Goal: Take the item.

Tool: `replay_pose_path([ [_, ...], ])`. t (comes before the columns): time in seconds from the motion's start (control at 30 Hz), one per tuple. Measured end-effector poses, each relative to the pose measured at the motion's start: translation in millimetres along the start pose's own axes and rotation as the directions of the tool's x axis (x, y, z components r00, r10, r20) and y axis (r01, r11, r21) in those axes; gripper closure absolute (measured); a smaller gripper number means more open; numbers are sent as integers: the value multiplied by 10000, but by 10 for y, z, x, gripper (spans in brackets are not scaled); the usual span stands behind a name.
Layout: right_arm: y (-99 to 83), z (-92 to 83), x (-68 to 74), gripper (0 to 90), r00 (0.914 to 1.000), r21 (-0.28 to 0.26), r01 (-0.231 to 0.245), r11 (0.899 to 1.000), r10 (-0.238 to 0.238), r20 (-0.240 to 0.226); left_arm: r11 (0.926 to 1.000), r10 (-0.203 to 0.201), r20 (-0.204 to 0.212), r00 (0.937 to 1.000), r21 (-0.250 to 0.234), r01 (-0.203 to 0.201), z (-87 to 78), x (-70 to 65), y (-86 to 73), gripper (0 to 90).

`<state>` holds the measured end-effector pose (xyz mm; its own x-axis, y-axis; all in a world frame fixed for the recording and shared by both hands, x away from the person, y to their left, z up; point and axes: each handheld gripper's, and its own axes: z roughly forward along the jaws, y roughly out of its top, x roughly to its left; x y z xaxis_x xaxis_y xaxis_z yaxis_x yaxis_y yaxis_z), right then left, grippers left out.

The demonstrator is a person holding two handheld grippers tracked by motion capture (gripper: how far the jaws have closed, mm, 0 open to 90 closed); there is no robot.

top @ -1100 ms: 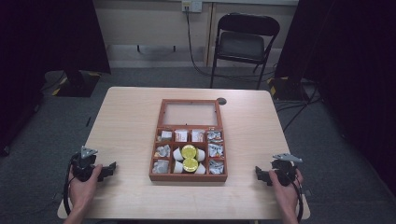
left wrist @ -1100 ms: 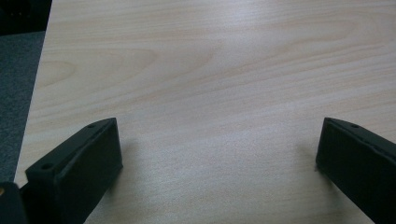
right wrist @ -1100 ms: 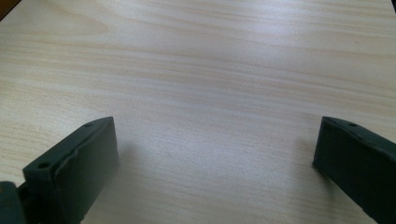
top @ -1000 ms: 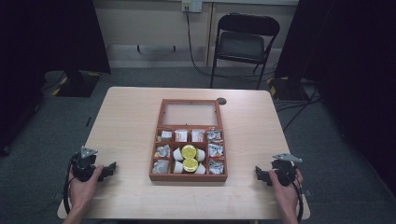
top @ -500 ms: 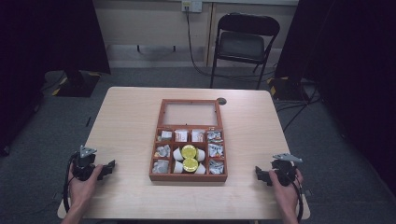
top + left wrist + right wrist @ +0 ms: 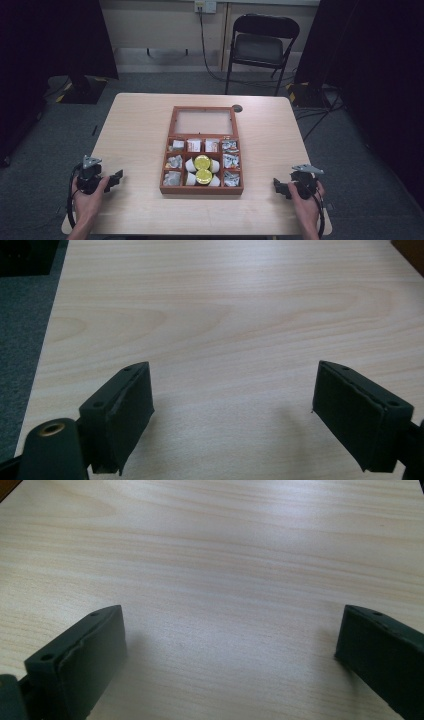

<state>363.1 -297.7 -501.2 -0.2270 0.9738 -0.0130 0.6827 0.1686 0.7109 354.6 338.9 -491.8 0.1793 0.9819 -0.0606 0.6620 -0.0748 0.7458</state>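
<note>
A pale wooden table (image 6: 140, 125) was seen from above, with a person's forearms coming in from the near edge. At the far left, near the table's front corner, the person's left hand (image 6: 86, 197) held the left gripper (image 6: 116, 178); its jaws stood wide apart over bare wood, gripping nothing. In the middle sat a reddish-brown wooden box (image 6: 202, 189) with its glass-paned lid (image 6: 203, 121) lying open toward the far side. Its small compartments held wrapped packets (image 6: 174, 162), and the central ones held white cups with two gold foil tops (image 6: 202, 162). No writing on them could be read. At the far right, the right hand (image 6: 306, 202) held the right gripper (image 6: 278, 187), jaws likewise spread wide and empty, pointing inward toward the box. Both grippers lay well apart from the box. Nothing had visibly moved since a second earlier. Beyond the table stood a black folding chair (image 6: 260, 45) against a wall, with cables on the grey floor.
</note>
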Motion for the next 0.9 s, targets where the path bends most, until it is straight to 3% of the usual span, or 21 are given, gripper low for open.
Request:
replay_pose_path([
  [0.1,0,0,0,0,10000,1,-2,10000,2,-1,10000,92,71,9999,-2,-92,-5,-18,4,162],
  [0.23,0,0,0,0,10000,1,-2,10000,2,1,9986,529,250,9983,12,-530,-22,-80,18,167],
  [0.53,0,0,0,0,10000,0,-1,10000,1,-1,9971,748,538,9957,-187,-739,-64,-168,45,173],
  [0.7,0,0,0,0,10000,1,-1,10000,1,-1,9920,1242,717,9897,-304,-1223,-88,-247,77,180],
  [0.9,0,0,0,0,10000,0,0,10000,0,0,9910,1237,1114,9860,-643,-1171,-126,-315,128,187],
])
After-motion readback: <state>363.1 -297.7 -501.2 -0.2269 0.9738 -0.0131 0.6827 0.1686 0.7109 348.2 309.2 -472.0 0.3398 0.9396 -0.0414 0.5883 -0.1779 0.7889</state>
